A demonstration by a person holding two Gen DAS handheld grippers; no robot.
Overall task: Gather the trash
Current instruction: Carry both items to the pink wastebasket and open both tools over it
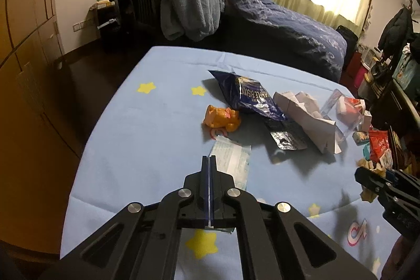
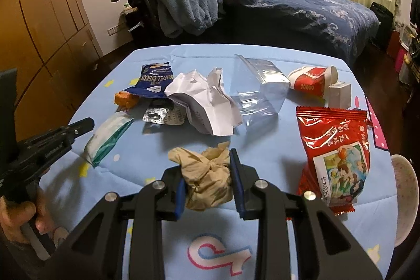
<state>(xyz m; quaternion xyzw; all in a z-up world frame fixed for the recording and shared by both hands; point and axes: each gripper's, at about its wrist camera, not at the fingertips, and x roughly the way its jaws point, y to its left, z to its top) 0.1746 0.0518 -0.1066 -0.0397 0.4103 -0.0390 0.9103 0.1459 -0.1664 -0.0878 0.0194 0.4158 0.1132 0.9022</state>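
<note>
My left gripper is shut, and a thin white edge of the white and teal wrapper shows between its pads. The rest of that wrapper lies on the blue star-print cloth. In the right wrist view the left gripper sits at the wrapper's left side, with a hand on its grip. My right gripper is shut on a crumpled beige wad just above the cloth, and it shows at the right edge of the left wrist view.
Spread over the cloth are a blue biscuit bag, an orange wrapper, a silver blister pack, crumpled white paper, a clear plastic bag, a red paper cup, a white box and a red snack packet. A pale bowl stands at the right edge.
</note>
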